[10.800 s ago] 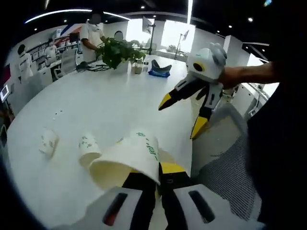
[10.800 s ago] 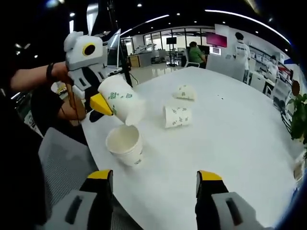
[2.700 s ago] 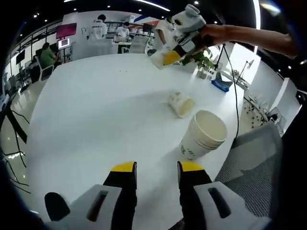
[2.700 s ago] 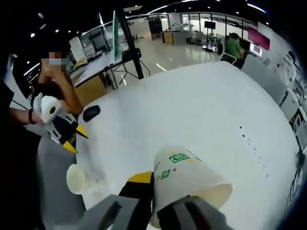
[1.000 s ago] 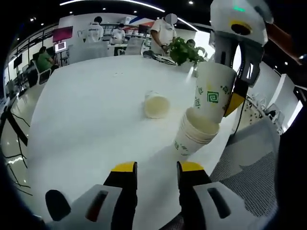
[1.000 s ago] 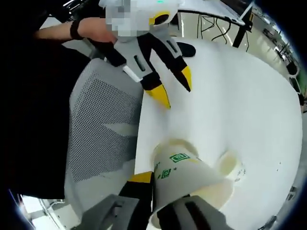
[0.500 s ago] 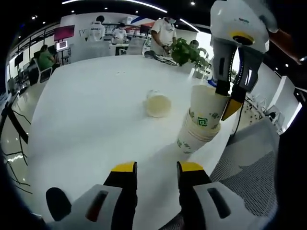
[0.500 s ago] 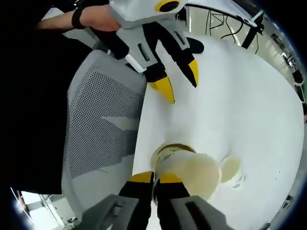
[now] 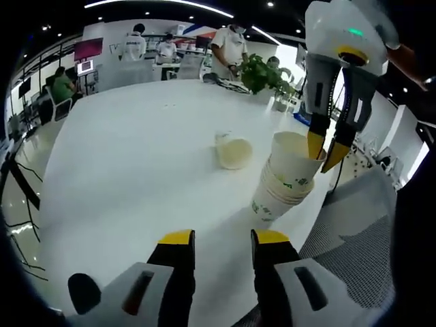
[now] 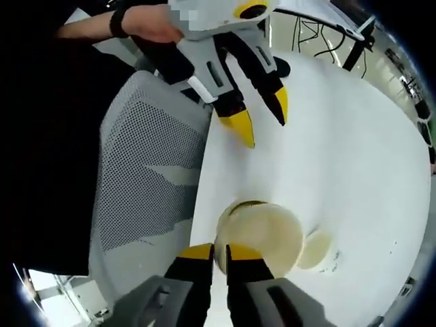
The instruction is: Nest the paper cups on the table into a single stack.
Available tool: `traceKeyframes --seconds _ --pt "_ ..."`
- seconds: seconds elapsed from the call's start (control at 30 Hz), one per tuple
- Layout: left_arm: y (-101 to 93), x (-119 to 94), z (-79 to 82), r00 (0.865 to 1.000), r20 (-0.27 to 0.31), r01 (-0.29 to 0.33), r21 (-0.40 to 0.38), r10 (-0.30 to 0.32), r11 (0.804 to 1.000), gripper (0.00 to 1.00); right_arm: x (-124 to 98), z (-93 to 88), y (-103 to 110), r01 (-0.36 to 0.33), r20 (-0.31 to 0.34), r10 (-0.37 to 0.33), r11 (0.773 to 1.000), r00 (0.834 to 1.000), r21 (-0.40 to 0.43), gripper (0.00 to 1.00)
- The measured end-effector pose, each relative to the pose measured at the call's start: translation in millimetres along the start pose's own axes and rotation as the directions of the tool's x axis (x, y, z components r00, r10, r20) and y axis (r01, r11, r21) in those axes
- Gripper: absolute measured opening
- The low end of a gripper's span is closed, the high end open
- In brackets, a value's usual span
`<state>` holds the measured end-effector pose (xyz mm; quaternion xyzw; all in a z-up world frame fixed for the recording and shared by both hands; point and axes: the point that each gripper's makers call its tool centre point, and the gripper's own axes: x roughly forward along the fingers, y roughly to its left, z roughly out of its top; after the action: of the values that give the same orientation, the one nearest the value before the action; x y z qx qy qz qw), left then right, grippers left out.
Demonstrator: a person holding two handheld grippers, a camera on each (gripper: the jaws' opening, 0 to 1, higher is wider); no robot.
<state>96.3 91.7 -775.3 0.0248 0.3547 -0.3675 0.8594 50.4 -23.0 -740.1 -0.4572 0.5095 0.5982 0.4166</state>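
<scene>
While the right gripper [image 9: 324, 151] hangs over the stack of cups [image 9: 285, 178] at the right of the left gripper view, its yellow tips sit either side of the top cup's far rim with a narrow gap between them. Half a second ago the jaws pinched that rim; they now appear slightly parted, so the cup looks released, though contact at the rim cannot be ruled out. One second ago that cup was held above the stack; it is now seated inside it. In the right gripper view the stack [image 10: 260, 235] shows from above at lower centre, with the same gripper's own tips [image 10: 219, 257] straddling its near rim.

Judgement: one more cup is nested. A single loose cup [image 9: 233, 150] lies on its side on the white table [image 9: 122, 157], just beside the stack toward centre frame, so the task is not complete.

The left gripper [image 9: 216, 240] points in from the bottom of its own view, jaws a small way open and holding nothing. It also shows in the right gripper view [image 10: 262, 116], at upper centre.

The number of cups in the stack cannot be counted reliably. The loose cup [image 10: 317, 249] is partly hidden behind the stack in the right gripper view.
</scene>
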Motion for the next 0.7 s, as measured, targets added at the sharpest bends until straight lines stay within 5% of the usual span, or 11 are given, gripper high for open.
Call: traceKeyframes --seconds 0.3,0.47,0.7 --pt "-0.7 0 -1.2 1.000 -0.006 0.006 0.000 -0.006 1.000 0.31 -13 1.5 -5 0.034 0.069 -0.035 0.999 0.997 0.019 0.13" --pt "-2.0 3 -2.4 1.000 -0.012 0.013 0.002 -0.013 1.000 0.30 -30 0.3 -4 0.041 0.159 -0.050 0.997 0.986 0.058 0.24" --pt "-3.6 5 -2.1 1.000 -0.018 0.018 0.011 -0.018 1.000 0.30 -47 -22.6 -24 0.085 0.223 -0.120 0.984 0.968 0.157 0.31"
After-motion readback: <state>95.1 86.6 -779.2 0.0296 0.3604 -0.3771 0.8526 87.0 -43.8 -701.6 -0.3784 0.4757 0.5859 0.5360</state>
